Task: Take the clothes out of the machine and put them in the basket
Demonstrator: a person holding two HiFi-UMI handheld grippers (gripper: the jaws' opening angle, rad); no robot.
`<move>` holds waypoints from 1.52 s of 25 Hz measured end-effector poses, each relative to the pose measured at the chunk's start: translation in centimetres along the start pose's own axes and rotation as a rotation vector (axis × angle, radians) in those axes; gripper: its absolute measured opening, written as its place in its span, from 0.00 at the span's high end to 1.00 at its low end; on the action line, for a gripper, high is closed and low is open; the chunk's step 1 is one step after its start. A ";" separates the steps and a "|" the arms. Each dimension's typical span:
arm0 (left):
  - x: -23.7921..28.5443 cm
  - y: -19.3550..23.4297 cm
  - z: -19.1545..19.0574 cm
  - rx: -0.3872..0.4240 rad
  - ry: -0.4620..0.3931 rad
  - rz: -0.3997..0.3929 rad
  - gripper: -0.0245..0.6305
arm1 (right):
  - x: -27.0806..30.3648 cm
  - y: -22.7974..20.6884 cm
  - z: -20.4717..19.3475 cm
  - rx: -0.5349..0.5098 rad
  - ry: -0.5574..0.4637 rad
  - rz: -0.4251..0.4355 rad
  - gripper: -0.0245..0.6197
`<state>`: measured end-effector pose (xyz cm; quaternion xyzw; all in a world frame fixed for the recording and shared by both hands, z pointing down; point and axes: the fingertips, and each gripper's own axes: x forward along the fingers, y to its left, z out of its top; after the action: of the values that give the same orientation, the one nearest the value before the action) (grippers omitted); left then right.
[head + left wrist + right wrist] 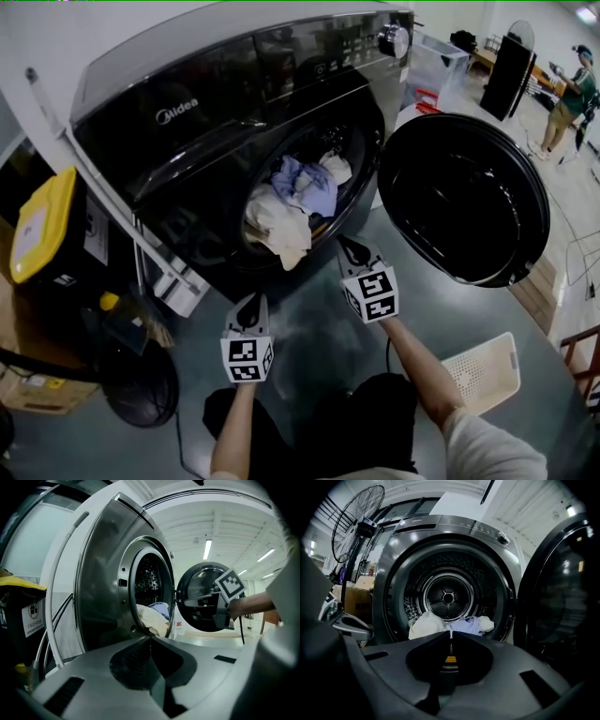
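Left gripper and right gripper are both shut and empty. Risk: closed jaws knock the overhanging cream garment off the washing machine onto the floor.

Left claw low centre, jaws together, nothing between them. Ahead: washing machine, drum opening uncovered. Cream garment drapes over opening's lower rim; pale blue garment just behind it. Door swung wide to right. Right claw in front of door, marker cube on it, hand behind. Yellow-lidded bin far left.
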<state>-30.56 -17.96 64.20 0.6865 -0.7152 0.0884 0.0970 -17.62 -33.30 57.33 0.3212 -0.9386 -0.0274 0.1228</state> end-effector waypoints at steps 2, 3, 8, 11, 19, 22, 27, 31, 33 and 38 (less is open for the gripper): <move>-0.1 -0.1 -0.1 0.001 0.002 0.002 0.93 | 1.1 0.0 -0.4 0.002 0.017 0.027 0.83; -0.1 -0.1 -0.2 0.002 0.004 0.002 0.93 | 1.8 0.0 -0.6 0.005 0.030 0.043 0.70; -0.1 0.0 -0.4 -0.001 0.013 0.002 0.93 | 5.2 -0.7 -0.1 -0.009 0.038 0.060 0.49; -0.2 0.3 -0.7 0.002 0.024 0.008 0.93 | 7.2 -1.2 0.2 -0.006 0.046 0.054 0.42; -0.4 0.6 0.1 0.004 0.017 0.011 0.93 | 11.8 -4.0 1.1 0.015 0.040 -0.006 0.35; -0.3 0.4 0.1 0.007 0.017 0.008 0.93 | 13.6 -5.6 1.4 0.008 0.058 -0.027 0.35; -0.6 0.5 0.0 0.000 0.015 0.018 0.93 | 16.6 -8.3 2.4 0.012 0.078 -0.071 0.35; -0.9 0.8 -0.4 -0.001 0.023 0.025 0.93 | 18.2 -9.5 2.1 0.004 0.140 -0.089 0.34; -1.1 1.0 -0.7 0.003 0.027 0.031 0.93 | 18.9 -9.9 0.7 0.010 0.205 -0.092 0.34; -1.5 1.9 -0.5 0.010 0.020 0.048 0.93 | 20.1 -10.0 -2.4 0.108 0.282 -0.083 0.35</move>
<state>-32.34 -16.35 64.31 0.6688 -0.7299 0.1011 0.0987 -26.37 -53.43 62.67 0.3666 -0.8981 0.0635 0.2346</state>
